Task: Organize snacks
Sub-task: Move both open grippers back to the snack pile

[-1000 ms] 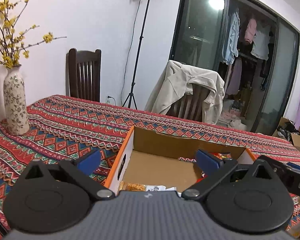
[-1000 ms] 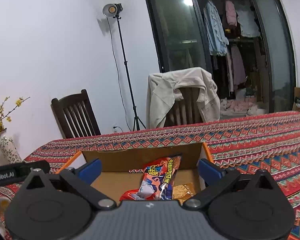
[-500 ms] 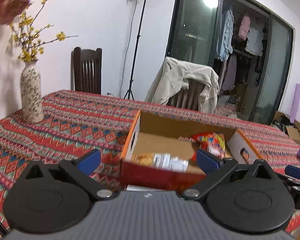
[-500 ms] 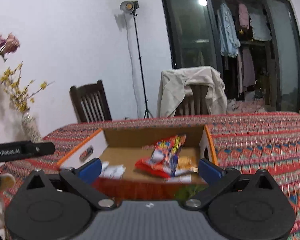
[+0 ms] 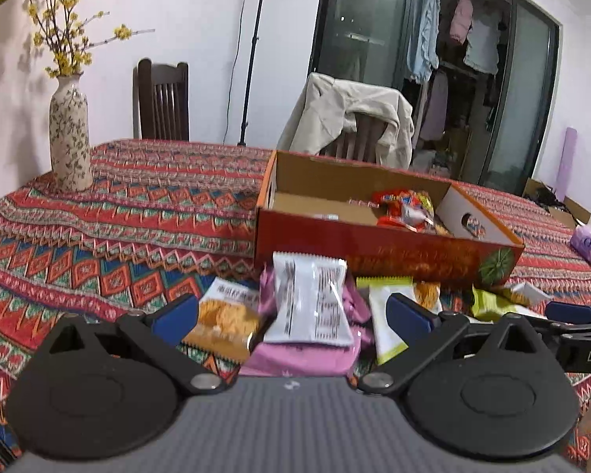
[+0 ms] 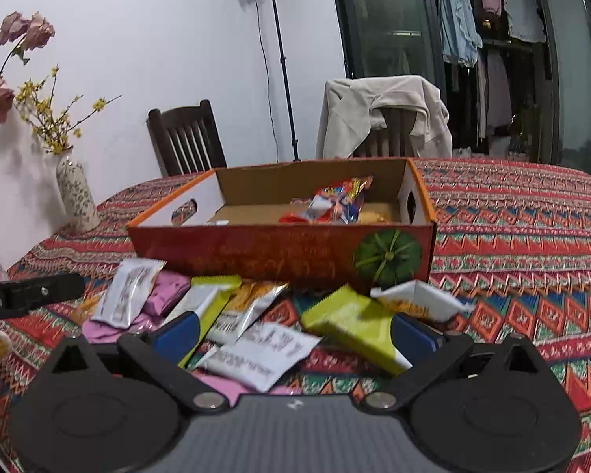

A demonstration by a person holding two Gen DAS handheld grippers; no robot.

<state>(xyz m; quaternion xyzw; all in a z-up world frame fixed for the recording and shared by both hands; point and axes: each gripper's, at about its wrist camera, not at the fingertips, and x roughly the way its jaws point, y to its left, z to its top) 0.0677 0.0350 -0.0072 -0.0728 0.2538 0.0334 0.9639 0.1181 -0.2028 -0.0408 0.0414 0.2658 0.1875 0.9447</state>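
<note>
Box: one red cardboard box (image 6: 283, 252) with an open top stands on the patterned tablecloth (image 6: 512, 236), with a cut-out handle hole in each end wall.
Inside the box: a red and blue snack bag (image 6: 335, 201) leans toward the right end, with a yellowish packet (image 6: 374, 217) beside it; a pale wrapper (image 5: 327, 216) lies near the left end. The rest of the floor is bare cardboard.
Loose snacks: a pile lies on the cloth just in front of the box. I count two white packets with printed labels (image 5: 309, 307) (image 6: 260, 354), a pink packet (image 5: 303, 354), an orange biscuit packet (image 5: 226, 321) and two green packets (image 6: 350, 323) (image 6: 210, 303); others are partly covered, so the total is unclear.
Left gripper (image 5: 291, 315): jaws spread wide, holding nothing, poised over the white and pink packets.
Right gripper (image 6: 293, 335): jaws spread wide, holding nothing, over the green and white packets.
Vase: one flowered vase (image 5: 70, 134) stands near the table's far left edge, well apart from the box.
Open room: bare cloth lies left of the box and to its right.
Chairs: two behind the table, one draped with a beige jacket (image 6: 382, 114).
</note>
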